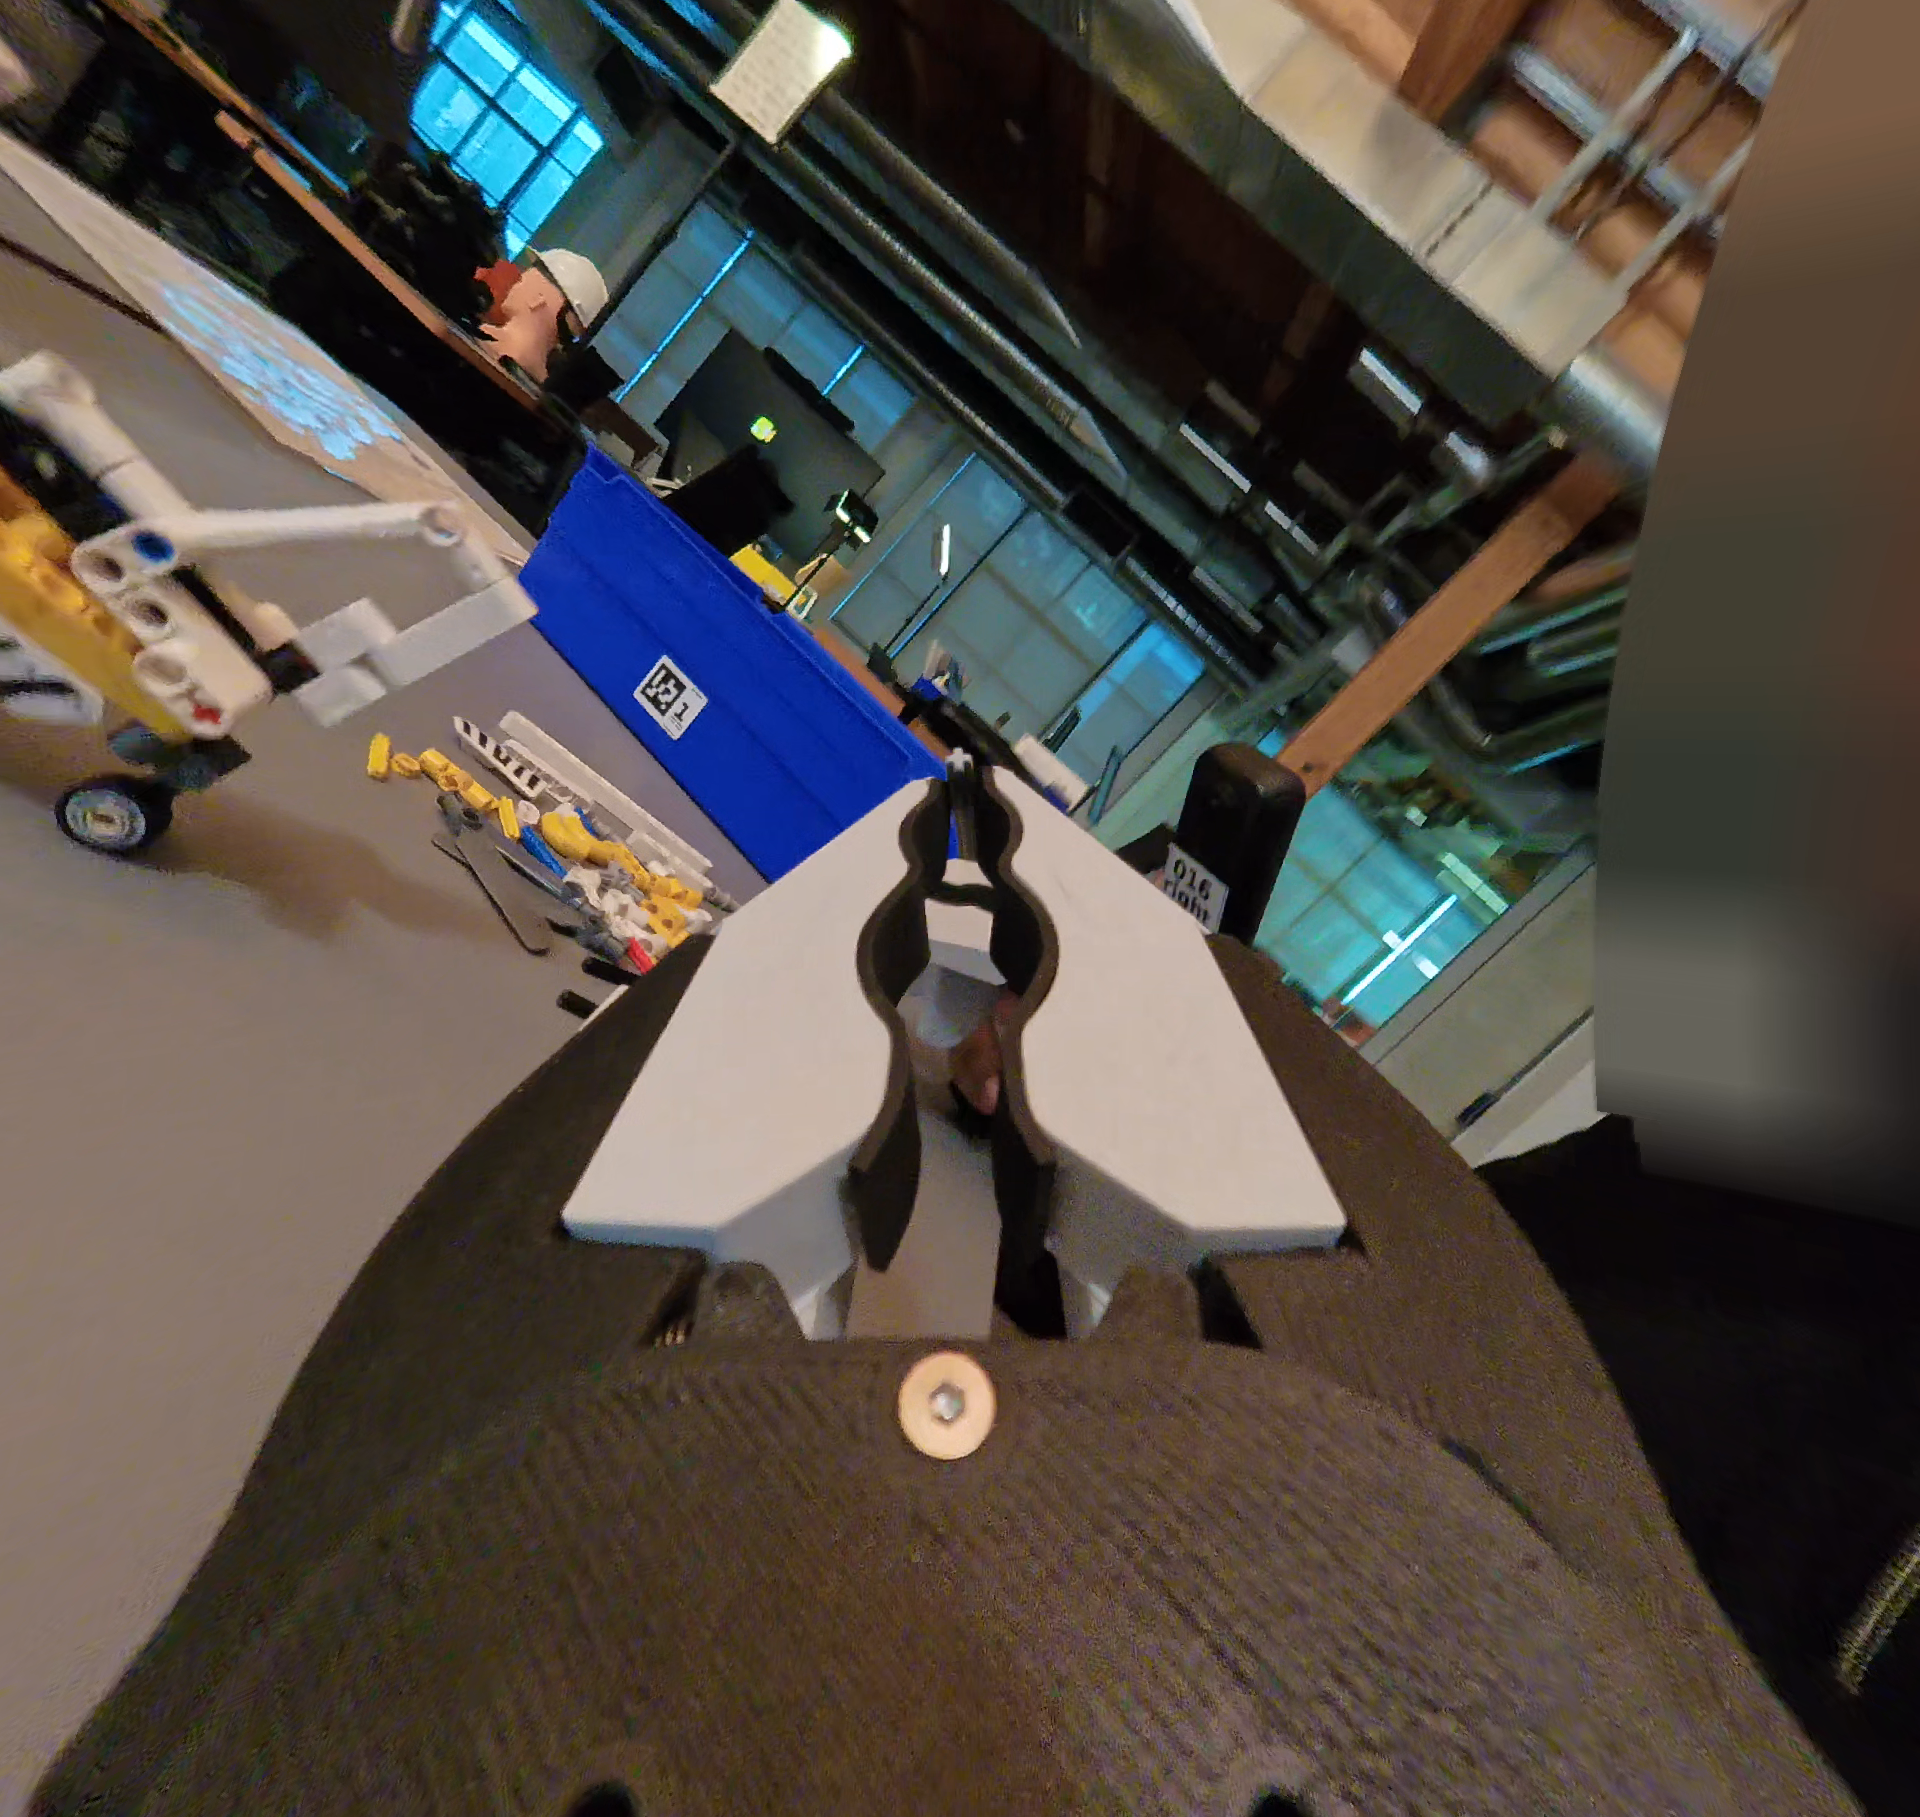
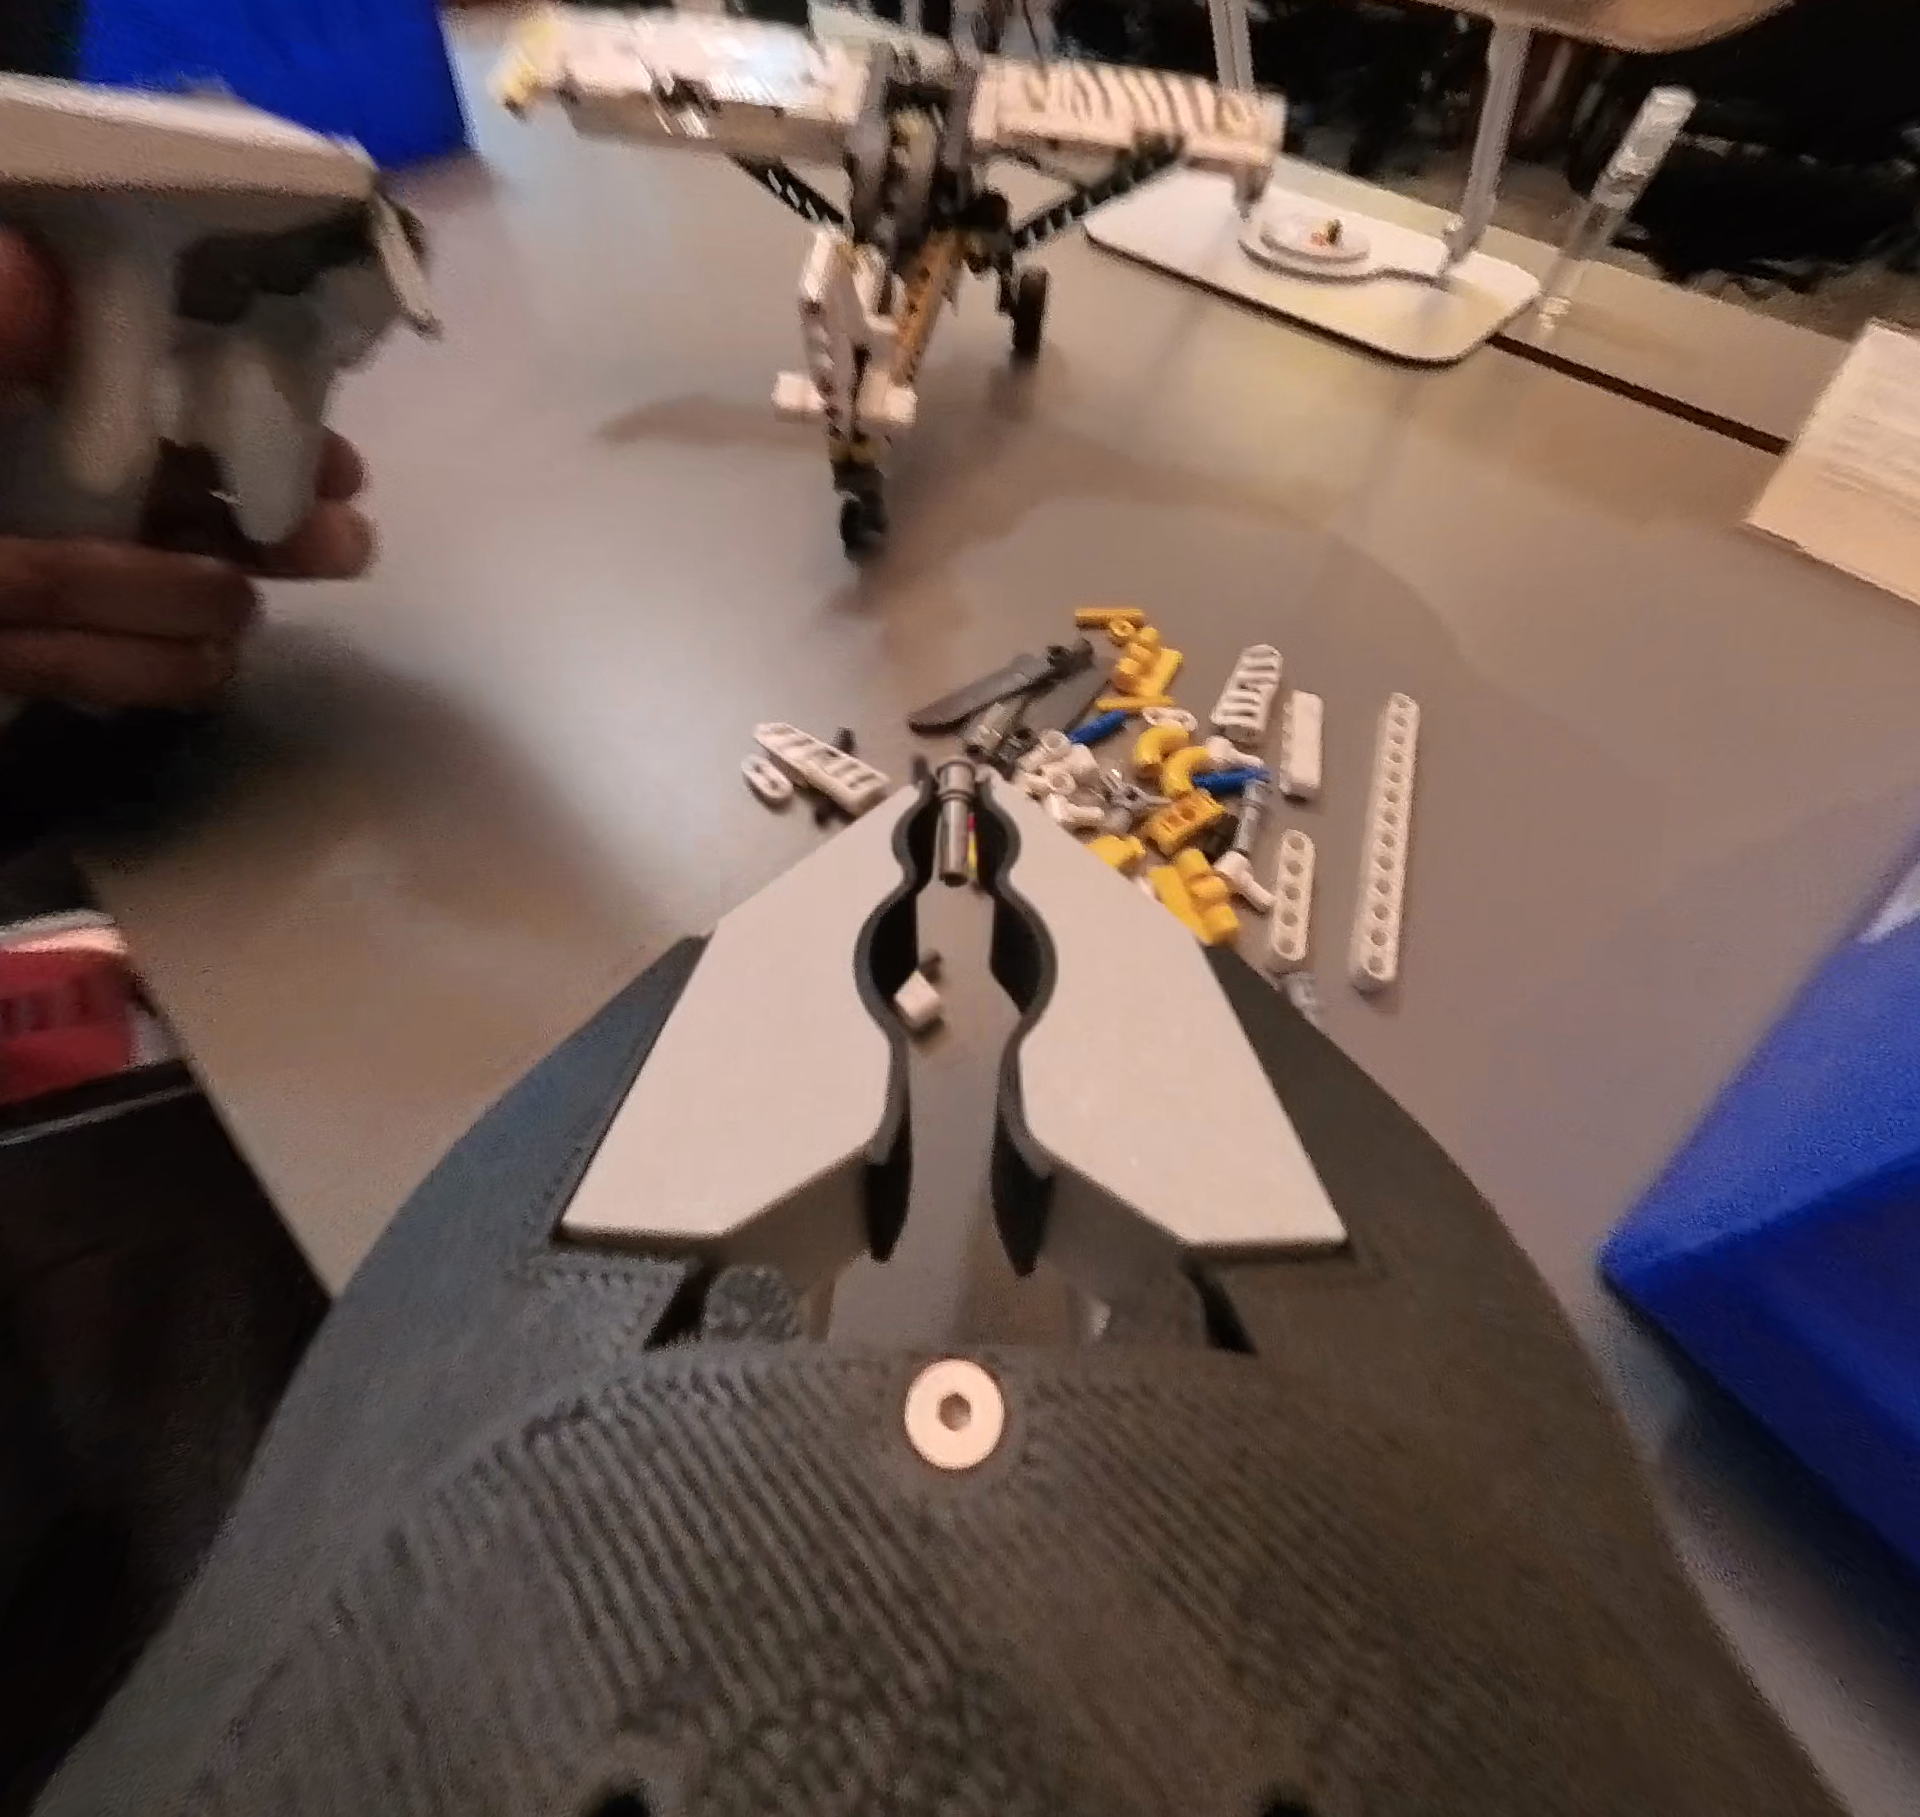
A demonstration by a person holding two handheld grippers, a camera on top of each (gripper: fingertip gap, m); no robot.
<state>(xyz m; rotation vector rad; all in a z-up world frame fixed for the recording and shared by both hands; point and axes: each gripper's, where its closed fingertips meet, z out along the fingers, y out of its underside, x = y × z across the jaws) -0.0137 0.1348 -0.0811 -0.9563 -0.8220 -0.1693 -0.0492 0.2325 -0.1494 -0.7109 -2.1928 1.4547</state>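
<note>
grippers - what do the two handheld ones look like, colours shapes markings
Both match. The left gripper has a broad black ribbed printed body with a round silver washer and screw, and two flat light grey wedge-shaped fingers lined with wavy black pads. The right gripper has the same body, washer and fingers. Its black handle bears a white label.

Grey surface (image 2: pixel 540 832): brick-built plane model (image 2: pixel 894 240) on its wheels, loose pile of yellow/white/blue/grey parts (image 2: pixel 1174 780) near it, long white holed beam (image 2: pixel 1387 832) beside pile, blue bin (image 1: pixel 727 666) behind.
</note>
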